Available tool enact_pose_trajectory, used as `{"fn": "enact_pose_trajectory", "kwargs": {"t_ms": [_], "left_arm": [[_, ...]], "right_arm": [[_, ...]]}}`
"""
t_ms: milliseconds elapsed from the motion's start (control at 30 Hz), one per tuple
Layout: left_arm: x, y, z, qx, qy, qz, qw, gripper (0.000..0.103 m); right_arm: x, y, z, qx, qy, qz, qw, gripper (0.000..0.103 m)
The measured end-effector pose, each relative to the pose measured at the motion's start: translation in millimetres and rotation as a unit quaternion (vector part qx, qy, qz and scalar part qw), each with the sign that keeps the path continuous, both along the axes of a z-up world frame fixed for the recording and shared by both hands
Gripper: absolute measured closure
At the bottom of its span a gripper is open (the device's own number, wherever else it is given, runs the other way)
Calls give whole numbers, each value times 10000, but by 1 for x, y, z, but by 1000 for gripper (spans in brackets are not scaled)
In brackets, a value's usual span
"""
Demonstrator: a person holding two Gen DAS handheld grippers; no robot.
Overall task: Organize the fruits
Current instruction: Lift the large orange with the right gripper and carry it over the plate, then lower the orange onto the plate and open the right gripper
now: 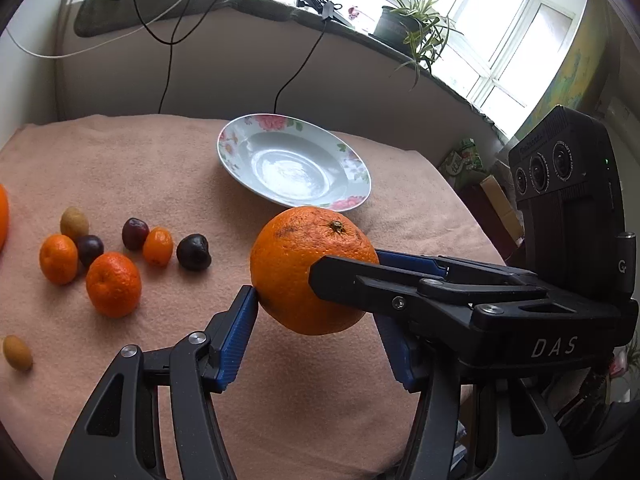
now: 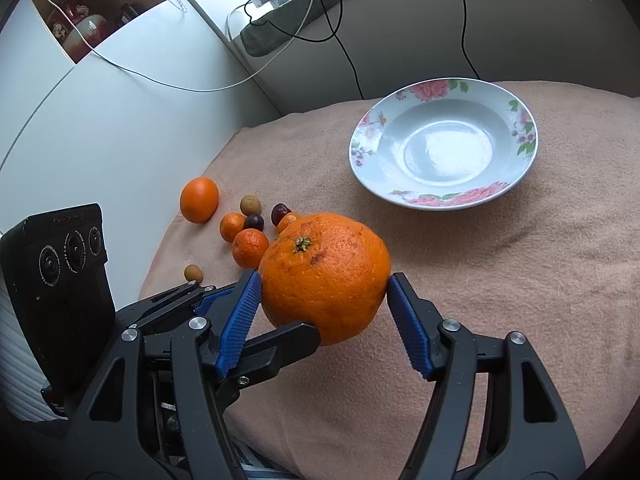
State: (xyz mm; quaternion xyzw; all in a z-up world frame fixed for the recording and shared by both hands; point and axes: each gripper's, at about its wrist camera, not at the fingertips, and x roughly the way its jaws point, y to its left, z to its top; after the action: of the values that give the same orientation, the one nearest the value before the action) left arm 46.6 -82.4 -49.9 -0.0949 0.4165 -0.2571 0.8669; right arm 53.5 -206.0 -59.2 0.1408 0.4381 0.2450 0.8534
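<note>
A large orange [image 1: 308,270] [image 2: 326,276] is held above the peach cloth by both grippers at once. My left gripper [image 1: 316,308] has its blue pads on the orange's sides. My right gripper [image 2: 324,292] also clamps it, crossing the left one at a right angle; it reaches in from the right in the left wrist view [image 1: 344,276]. A flowered white plate [image 1: 294,162] [image 2: 444,144] stands empty beyond the orange. Several small fruits lie to the left: mandarins [image 1: 114,284] [image 2: 250,248], dark cherries [image 1: 194,252], a kumquat [image 1: 158,246].
A second orange [image 2: 199,199] lies at the far left of the cloth [image 1: 120,160]. Two small tan fruits [image 1: 17,353] [image 1: 74,223] lie near the pile. Cables hang from the sill behind. A potted plant [image 1: 404,20] stands on the sill.
</note>
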Motion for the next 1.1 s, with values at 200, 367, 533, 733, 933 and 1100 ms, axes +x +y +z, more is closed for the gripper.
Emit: {"fn": "enact_pose_trajectory", "kwargs": {"t_ms": [200,367,533,733,933,1100], "left_arm": [[23,-12,8,-7,-152,-62,9999,44],[49,-22,11,-24,-214,-81,9997,44],[75,-27,11,-48,-253,-114,9996,44],[105,-38,7,-49,-224,-138,9996,44],[124,-41,-2,-33,-109,-143,9998,44],[131,-41,-9,-12,-40,-119,9999,44]], "right_arm": [[24,-9,10,-38,-141,-139,9998,35],[49,-20,13,-59,-217,-229,9995,35],[75,-29,15,-114,-271,-321,9991,35],[106,-44,10,-42,-203,-450,9988,35],[128,-50,-2,-37,-74,-493,9987,35],[140,-52,-10,-23,18,-535,9986,35]]}}
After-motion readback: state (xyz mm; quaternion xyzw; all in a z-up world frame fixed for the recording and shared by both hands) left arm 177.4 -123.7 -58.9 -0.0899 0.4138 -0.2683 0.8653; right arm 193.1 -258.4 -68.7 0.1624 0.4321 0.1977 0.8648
